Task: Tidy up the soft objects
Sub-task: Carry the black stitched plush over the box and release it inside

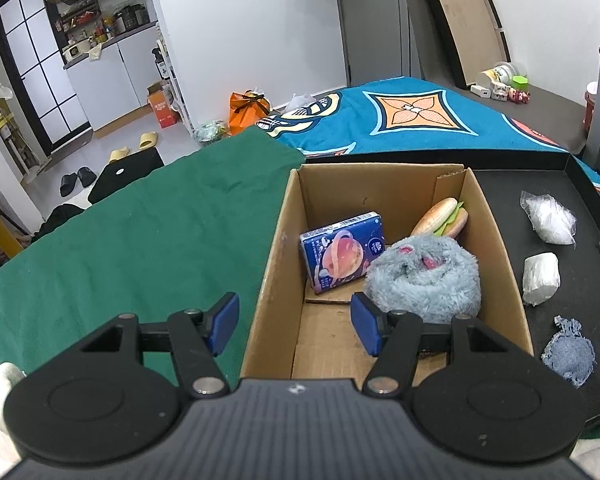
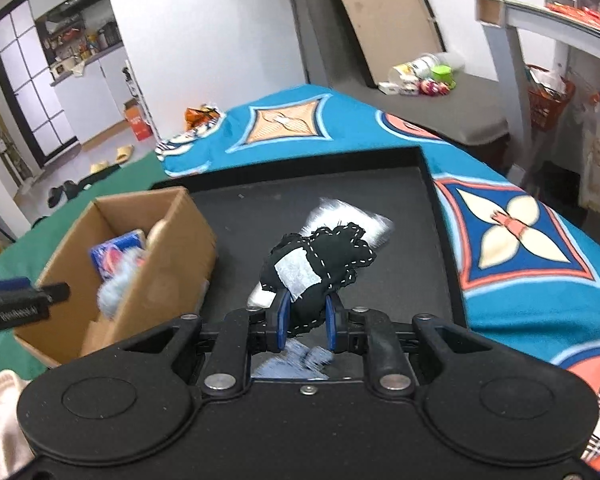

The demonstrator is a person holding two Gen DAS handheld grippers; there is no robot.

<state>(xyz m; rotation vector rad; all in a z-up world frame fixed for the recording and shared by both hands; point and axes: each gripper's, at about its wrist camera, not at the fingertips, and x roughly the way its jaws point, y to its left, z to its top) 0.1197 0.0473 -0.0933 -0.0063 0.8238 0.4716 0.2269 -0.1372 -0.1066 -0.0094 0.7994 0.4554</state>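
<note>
My right gripper [image 2: 305, 320] is shut on a black stitched soft toy [image 2: 320, 268] with a white patch, held up above the black tray [image 2: 428, 184]. My left gripper [image 1: 296, 324] stands open astride the near left wall of the cardboard box [image 1: 276, 240], nothing pressed between its pads. Inside the box lie a blue tissue pack [image 1: 340, 252], a fluffy grey-blue plush [image 1: 428, 280] and a soft hamburger [image 1: 444, 216]. In the right wrist view the box [image 2: 172, 256] sits left of the held toy, with the left gripper's tip [image 2: 20, 300] at its near side.
On the tray right of the box lie a clear bag of white stuffing [image 1: 550, 220], a white wrapped bundle [image 1: 540, 278] and a blue knitted piece [image 1: 568, 354]. A green cloth [image 1: 140, 240] covers the table's left, a blue patterned blanket [image 2: 512, 240] the far and right side.
</note>
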